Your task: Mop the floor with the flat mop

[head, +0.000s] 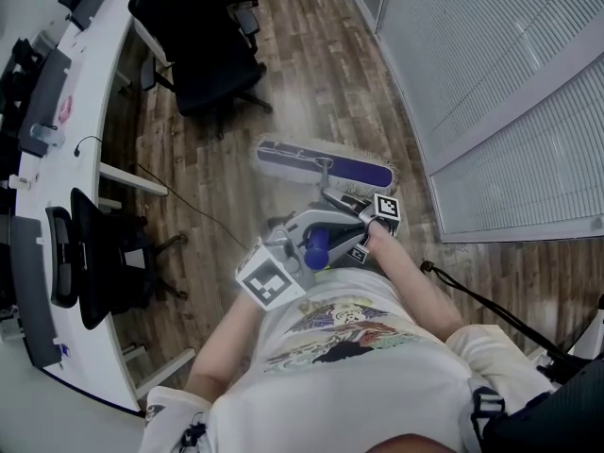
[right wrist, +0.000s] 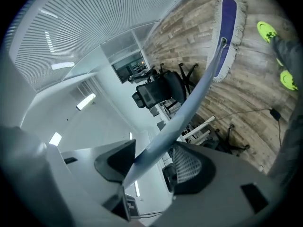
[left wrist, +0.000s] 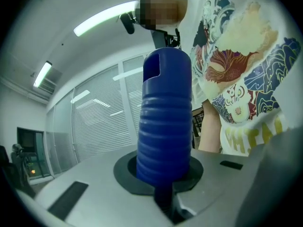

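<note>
The flat mop's purple head [head: 326, 165] with its white fringe lies on the wood floor just ahead of the person. In the right gripper view the same head [right wrist: 227, 30] sits at the far end of the pale pole [right wrist: 189, 103]. My left gripper [head: 310, 237] is shut on the ribbed blue handle grip [head: 316, 249] at the pole's top end. That grip [left wrist: 164, 126] stands upright between the left gripper [left wrist: 163, 176] jaws. My right gripper [head: 366, 225] holds lower down, and in its own view the pole runs between the pads of the right gripper [right wrist: 147, 161].
A long white desk [head: 85, 92] curves along the left, with black office chairs [head: 203, 45] behind it and another chair [head: 94, 258] beside it. A thin cable [head: 189, 206] crosses the floor. Blinds [head: 491, 83] line the right wall. Yellow-green shoes [right wrist: 267, 30] stand near the mop head.
</note>
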